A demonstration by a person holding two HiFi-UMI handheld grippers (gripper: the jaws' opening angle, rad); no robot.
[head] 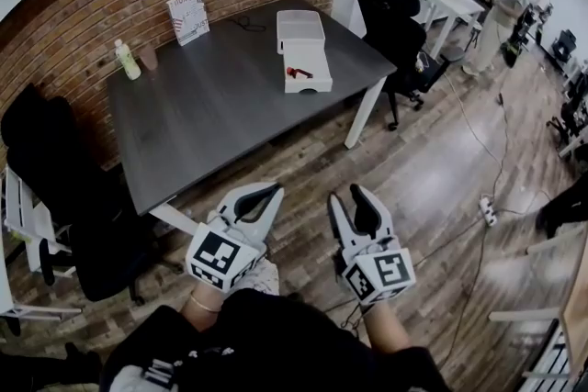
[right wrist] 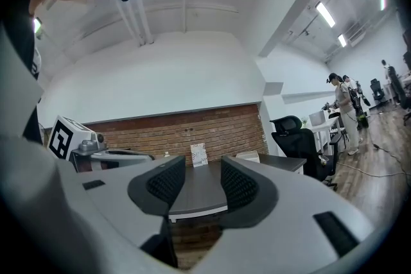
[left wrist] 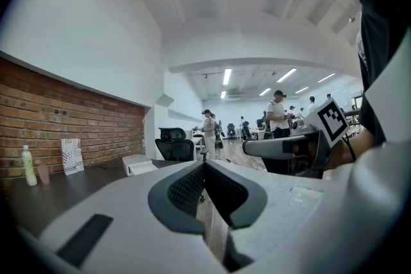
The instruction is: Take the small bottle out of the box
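A white open box stands on the dark table, its lid just behind it. Inside lies a small red and dark thing, too small to make out further. Both grippers hang over the wooden floor in front of the table, well short of the box. My left gripper is shut with nothing between its pads. My right gripper is open and empty. The box shows small and far in both gripper views.
A green bottle, a brown cup and a standing booklet sit by the brick wall. Black office chairs flank the table. Cables and a power strip lie on the floor. People stand at a far desk.
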